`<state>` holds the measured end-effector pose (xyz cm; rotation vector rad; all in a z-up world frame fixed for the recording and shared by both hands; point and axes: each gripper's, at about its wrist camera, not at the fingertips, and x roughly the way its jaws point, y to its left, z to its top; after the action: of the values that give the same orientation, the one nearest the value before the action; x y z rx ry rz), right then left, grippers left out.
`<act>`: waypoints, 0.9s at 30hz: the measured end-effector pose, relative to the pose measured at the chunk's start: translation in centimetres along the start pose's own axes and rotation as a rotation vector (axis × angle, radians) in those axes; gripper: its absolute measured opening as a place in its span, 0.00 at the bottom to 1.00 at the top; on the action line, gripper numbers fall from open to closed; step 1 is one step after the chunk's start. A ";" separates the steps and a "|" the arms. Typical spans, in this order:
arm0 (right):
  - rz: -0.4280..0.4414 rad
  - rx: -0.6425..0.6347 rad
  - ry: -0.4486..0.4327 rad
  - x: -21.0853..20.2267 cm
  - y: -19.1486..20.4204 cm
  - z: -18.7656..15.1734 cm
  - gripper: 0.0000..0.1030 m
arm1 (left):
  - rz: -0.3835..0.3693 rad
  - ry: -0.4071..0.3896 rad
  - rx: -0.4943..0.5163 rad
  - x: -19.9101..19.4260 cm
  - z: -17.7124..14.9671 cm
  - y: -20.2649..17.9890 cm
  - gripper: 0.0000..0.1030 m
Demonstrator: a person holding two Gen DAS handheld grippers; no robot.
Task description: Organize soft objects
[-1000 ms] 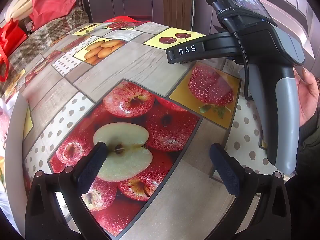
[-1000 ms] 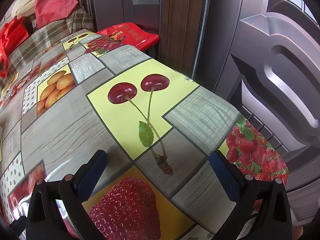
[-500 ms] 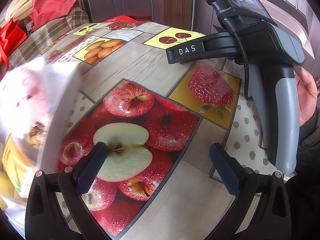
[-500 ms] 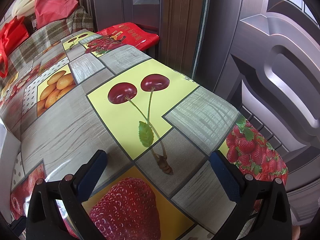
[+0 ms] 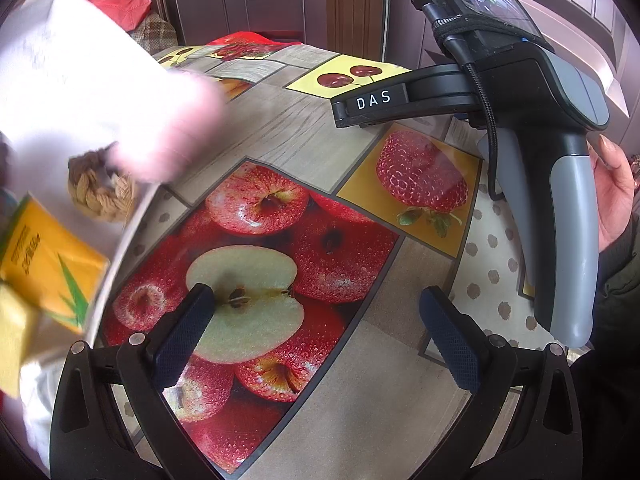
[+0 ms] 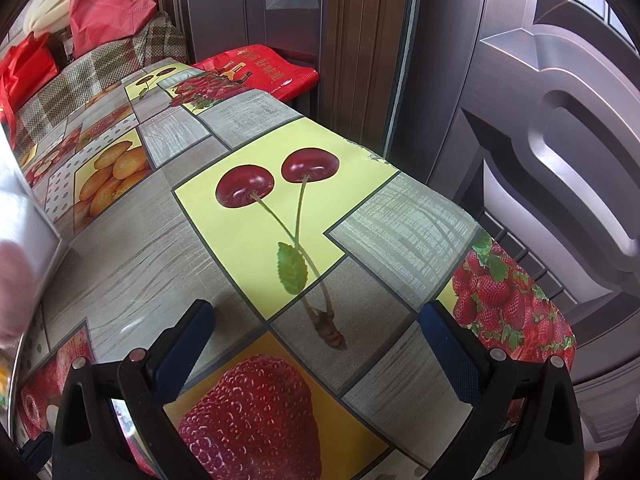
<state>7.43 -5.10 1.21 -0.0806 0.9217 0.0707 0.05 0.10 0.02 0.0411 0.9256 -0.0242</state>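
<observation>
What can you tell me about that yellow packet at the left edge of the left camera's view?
The yellow packet is a flat, soft-looking pack, bright yellow with a green leaf print and a line of small dark lettering too blurred to read. It lies tilted inside a white container, near its rim. A paler yellow item sits just below it, and a tan braided rope knot lies above. Whether they touch it is unclear. Motion blur softens its edges. Neither gripper touches it.
</observation>
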 end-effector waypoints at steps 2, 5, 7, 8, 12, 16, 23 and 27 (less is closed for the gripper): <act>-0.001 -0.001 0.001 0.0 0.0 0.0 1.00 | 0.000 0.000 0.000 0.0 0.0 0.0 0.99; -0.001 0.000 -0.001 0.0 0.0 0.0 1.00 | 0.000 0.000 0.000 -0.1 -0.1 -0.1 0.99; -0.001 -0.001 -0.001 0.0 0.0 0.0 1.00 | 0.001 0.000 0.001 -0.1 -0.1 -0.1 0.99; -0.001 -0.001 -0.001 0.0 0.0 0.0 1.00 | 0.001 0.000 0.001 -0.1 -0.1 -0.1 0.99; -0.001 -0.001 -0.001 0.0 0.0 0.0 1.00 | 0.002 0.000 0.001 -0.1 -0.1 -0.1 0.99; -0.001 -0.001 0.000 -0.1 0.0 0.0 1.00 | -0.002 0.000 0.008 -0.1 -0.1 -0.2 0.99; -0.001 -0.001 0.000 -0.1 0.0 0.0 1.00 | -0.005 0.000 0.011 -0.1 -0.2 -0.2 0.99; -0.001 -0.001 0.000 -0.1 0.0 0.0 1.00 | -0.005 0.000 0.011 -0.1 -0.2 -0.2 0.99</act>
<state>7.39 -5.07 1.34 -0.0818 0.9214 0.0700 -0.24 -0.13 -0.03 0.0490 0.9256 -0.0345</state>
